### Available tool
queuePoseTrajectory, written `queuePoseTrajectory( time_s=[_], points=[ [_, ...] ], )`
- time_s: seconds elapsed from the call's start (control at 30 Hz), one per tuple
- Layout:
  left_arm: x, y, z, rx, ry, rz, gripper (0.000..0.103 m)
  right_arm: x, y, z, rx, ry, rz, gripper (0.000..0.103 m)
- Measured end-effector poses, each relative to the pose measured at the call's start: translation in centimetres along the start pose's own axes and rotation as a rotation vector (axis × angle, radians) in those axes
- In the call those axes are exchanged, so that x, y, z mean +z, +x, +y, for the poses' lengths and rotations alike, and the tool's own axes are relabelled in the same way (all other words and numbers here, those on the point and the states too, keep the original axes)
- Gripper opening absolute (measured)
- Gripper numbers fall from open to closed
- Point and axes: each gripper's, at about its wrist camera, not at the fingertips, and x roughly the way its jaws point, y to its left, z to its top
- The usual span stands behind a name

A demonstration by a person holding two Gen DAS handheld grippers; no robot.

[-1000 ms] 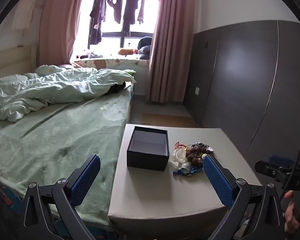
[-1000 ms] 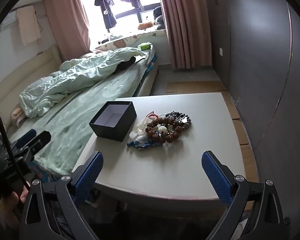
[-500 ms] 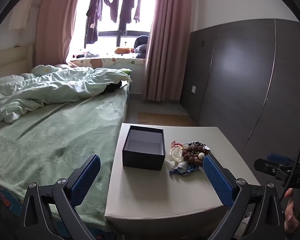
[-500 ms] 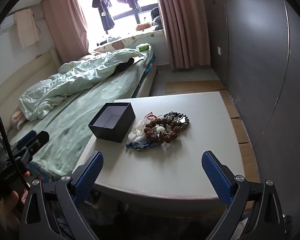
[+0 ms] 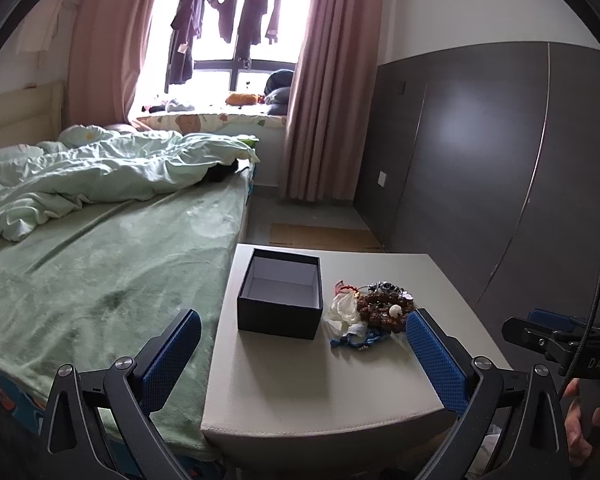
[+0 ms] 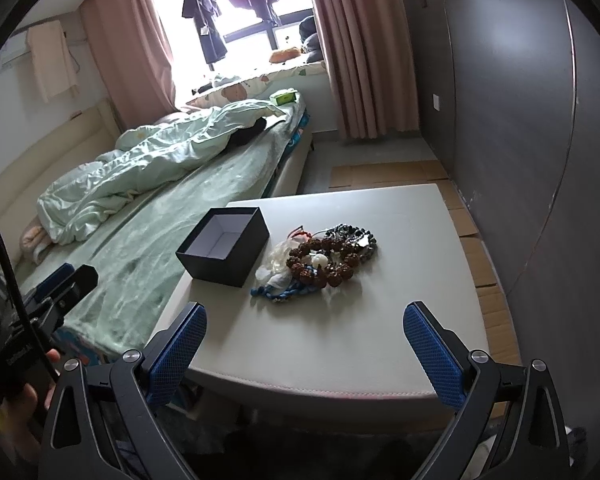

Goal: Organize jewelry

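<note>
Two grippers hang short of the table (image 6: 380,344), empty, each with its jaws wide apart; the left gripper (image 5: 300,350) fills the bottom of its frame, the right gripper (image 6: 306,344) the bottom of its own. No piece has gone in yet, by the look of it: the black box (image 6: 224,252), lidless and bare inside, sits left of centre, and the jewelry heap (image 6: 324,258) lies just beside it at centre frame, on the table. Brown bead bracelet (image 6: 320,268), dark bead strand (image 6: 352,236), blue cord (image 6: 284,292) and something white and crumpled (image 6: 278,264) overlap, so lifting one may drag its neighbours; best to start at the heap's loose edge, perhaps the blue cord nearest the lower frame, closing low on a single strand; the other gripper could steady the box, which looks light enough to slide when things drop in.
</note>
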Motion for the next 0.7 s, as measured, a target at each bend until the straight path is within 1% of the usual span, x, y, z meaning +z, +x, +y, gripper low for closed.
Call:
queuePoseTrajectory(
  time_s=[0.17,0.27,0.3,0.7],
  points=[
    [0.08,0.02,-0.47,0.001,0.012,-0.006,0.102,0.10,0.06,-0.07,-0.004,0.005,-0.003,0.099],
    [0.02,0.29,-0.66,0.004,0.016,-0.001,0.102,0.23,0.01,-0.26,0.010,0.019,-0.012,0.099],
    [-0.48,-0.07,-0.10,0.005,0.015,-0.003,0.102,0.25,0.09,-0.26,0.008,0.019,-0.008,0.099],
    [-0.56,-0.36,-0.30,0.002,0.022,-0.002,0.102,0.32,0.12,-0.40,0.004,0.016,-0.010,0.099]
  ],
)
